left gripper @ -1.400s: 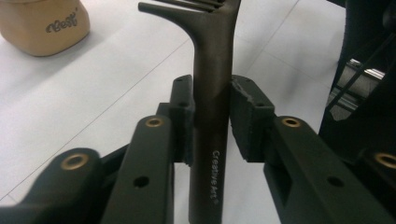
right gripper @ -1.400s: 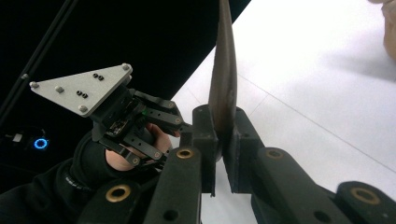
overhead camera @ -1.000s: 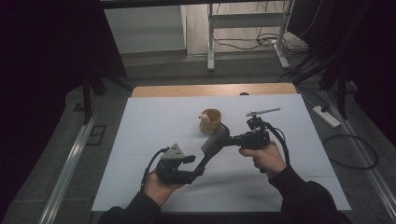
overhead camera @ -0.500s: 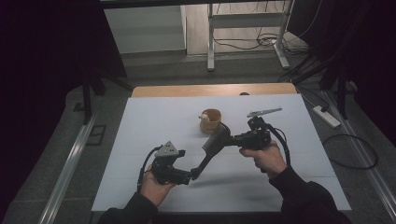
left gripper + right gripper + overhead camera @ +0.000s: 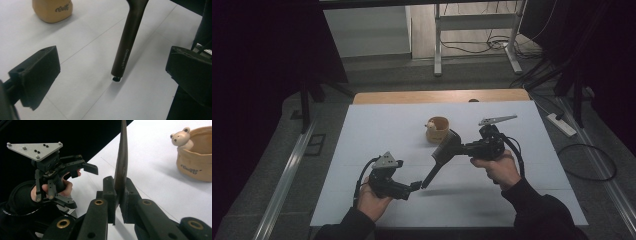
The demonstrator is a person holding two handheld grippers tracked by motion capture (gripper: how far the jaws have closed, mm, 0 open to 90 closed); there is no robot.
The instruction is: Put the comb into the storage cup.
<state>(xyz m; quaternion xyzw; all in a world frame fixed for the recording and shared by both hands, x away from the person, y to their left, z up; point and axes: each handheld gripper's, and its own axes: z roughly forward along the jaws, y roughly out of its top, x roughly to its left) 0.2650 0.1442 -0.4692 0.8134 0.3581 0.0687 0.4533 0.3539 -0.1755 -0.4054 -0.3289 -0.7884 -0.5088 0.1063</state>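
A dark brown spatula (image 5: 443, 154) hangs over the white table, its broad head pinched edge-on between the pads of my right gripper (image 5: 458, 146), which is shut on it (image 5: 119, 195). Its handle (image 5: 125, 50) slants down toward my left gripper (image 5: 415, 185). The handle's tip hovers just above the table. My left gripper (image 5: 113, 90) stands open; its jaws have just been opening and touch nothing, the handle tip lying just ahead of them. A tan cup with a small bear figure (image 5: 438, 129) stands beyond the spatula, and its bear (image 5: 180, 137) peeks over the rim.
The white table top (image 5: 377, 130) has a wooden strip along its far edge (image 5: 412, 96). Cables and a metal frame (image 5: 472, 45) stand on the floor behind. A power strip (image 5: 562, 125) lies to the right of the table.
My left gripper's jaws have spread wide and let go of the handle's end. The right gripper and the spatula have stayed where they were.
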